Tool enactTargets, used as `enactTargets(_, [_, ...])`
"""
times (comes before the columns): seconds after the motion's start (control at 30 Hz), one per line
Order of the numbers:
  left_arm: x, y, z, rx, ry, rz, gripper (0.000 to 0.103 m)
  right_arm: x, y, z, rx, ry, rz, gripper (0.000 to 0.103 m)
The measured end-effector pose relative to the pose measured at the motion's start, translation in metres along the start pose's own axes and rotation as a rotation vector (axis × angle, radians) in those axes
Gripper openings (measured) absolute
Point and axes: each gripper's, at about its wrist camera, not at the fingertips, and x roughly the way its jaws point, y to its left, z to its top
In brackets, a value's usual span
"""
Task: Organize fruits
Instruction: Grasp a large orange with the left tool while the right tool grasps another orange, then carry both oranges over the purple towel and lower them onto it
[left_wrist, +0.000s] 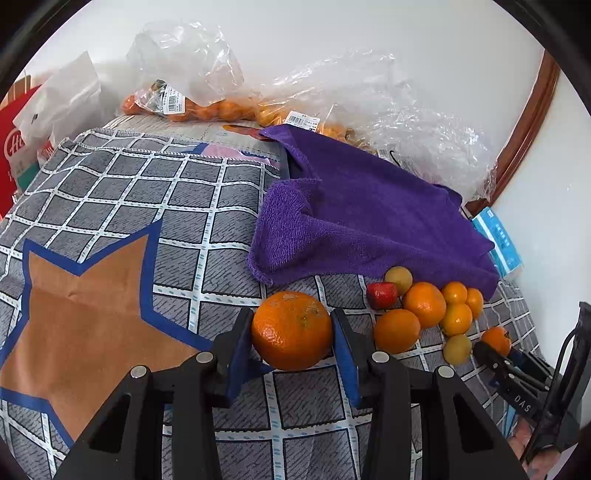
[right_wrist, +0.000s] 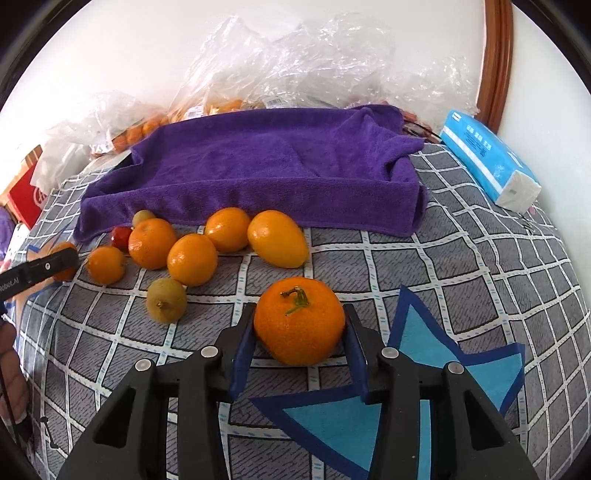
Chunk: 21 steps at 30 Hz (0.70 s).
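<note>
On the grey checked cloth (left_wrist: 221, 192) with its brown star (left_wrist: 88, 317), the left gripper (left_wrist: 293, 334) pinches a large orange (left_wrist: 291, 330) between its blue pads (left_wrist: 240, 350), which press on both sides of the fruit while it sits on the cloth. Just to its right lies a loose cluster of fruit (left_wrist: 424, 310): smaller oranges, two yellow-green ones and a red one, close against the edge of a purple towel (left_wrist: 354, 221).

From the right wrist view, the right gripper (right_wrist: 300, 325) likewise clamps a stemmed orange (right_wrist: 299, 321), its pads touching each flank, beside a blue star (right_wrist: 421, 369) on the cloth. The left gripper's black finger, seen at the far left of that view, carries pale lettering that is partly cut off; in the left view the other tool's finger (left_wrist: 517, 384) reads "DAS".

Behind the towel, clear plastic bags (left_wrist: 184, 48) hold more small oranges and bear white barcode labels (left_wrist: 173, 99), too small to read. A blue tissue pack (right_wrist: 487, 158) with illegible white print lies at the right, and a red box (left_wrist: 14, 147) with white script, partly hidden, stands at the left.
</note>
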Motion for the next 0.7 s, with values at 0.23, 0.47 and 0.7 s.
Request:
enactTargets(0.23, [-0.007,0.008,0.001,-0.046,-0.011,-0.063,0.04,-0.005,-0.002,-0.001,0.025,-0.013,-0.032,0.044])
enactTargets(0.47, [-0.017,0.004,0.0,-0.038,-0.038,-0.103,0.04,-0.02,-0.007,-0.002,0.077,-0.03,-0.042,0.044])
enactTargets(0.7, [-0.023,-0.001,-0.001,-0.014,-0.06,-0.107,0.04,-0.046,-0.01,0.002,0.091,-0.083,-0.067,0.044])
